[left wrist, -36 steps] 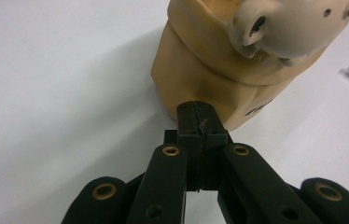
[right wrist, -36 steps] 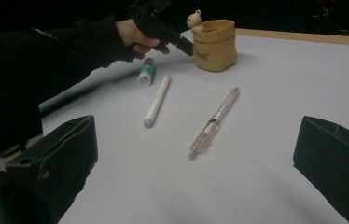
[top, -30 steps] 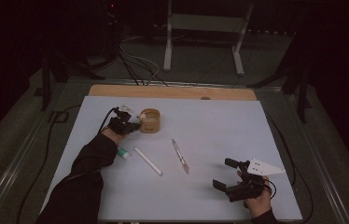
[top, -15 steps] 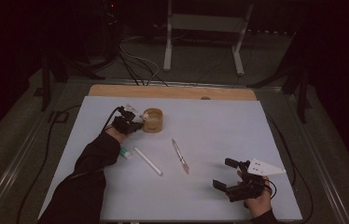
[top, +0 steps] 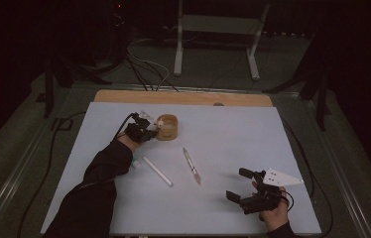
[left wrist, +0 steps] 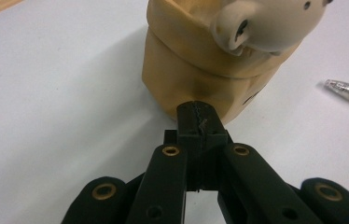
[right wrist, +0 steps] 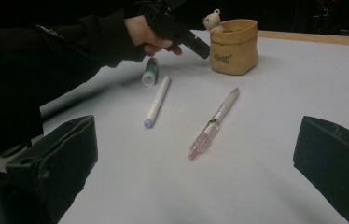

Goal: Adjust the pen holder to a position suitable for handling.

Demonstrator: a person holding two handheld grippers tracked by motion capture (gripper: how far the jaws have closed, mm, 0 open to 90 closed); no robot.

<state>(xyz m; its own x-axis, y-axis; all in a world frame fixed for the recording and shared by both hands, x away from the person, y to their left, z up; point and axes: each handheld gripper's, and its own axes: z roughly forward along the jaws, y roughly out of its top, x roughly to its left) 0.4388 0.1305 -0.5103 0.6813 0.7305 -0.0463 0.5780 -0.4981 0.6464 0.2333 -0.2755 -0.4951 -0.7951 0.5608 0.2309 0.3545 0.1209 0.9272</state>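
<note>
Reaching for the tan pouch (top: 167, 127) with the left gripper (top: 146, 133), jaws pressed together and nothing between them.

The pouch stands upright near the far left of the white table (top: 233, 134), a small bear charm (right wrist: 212, 20) peeking over its rim; in the left gripper view the closed tips (left wrist: 196, 116) sit just at the pouch's base (left wrist: 196, 70), touching or nearly so. Three pens lie loose nearby: a white pen (top: 157, 171), a clear pink pen (top: 191, 165) and a short green-capped one (right wrist: 150, 71) by the person's left wrist. The right gripper (top: 245, 186) rests near the front right, jaws wide apart and empty. This looks like the start of gathering pens into the pouch; next the left jaws would likely need to part to steady its wall, while the right goes for a pen.
</note>
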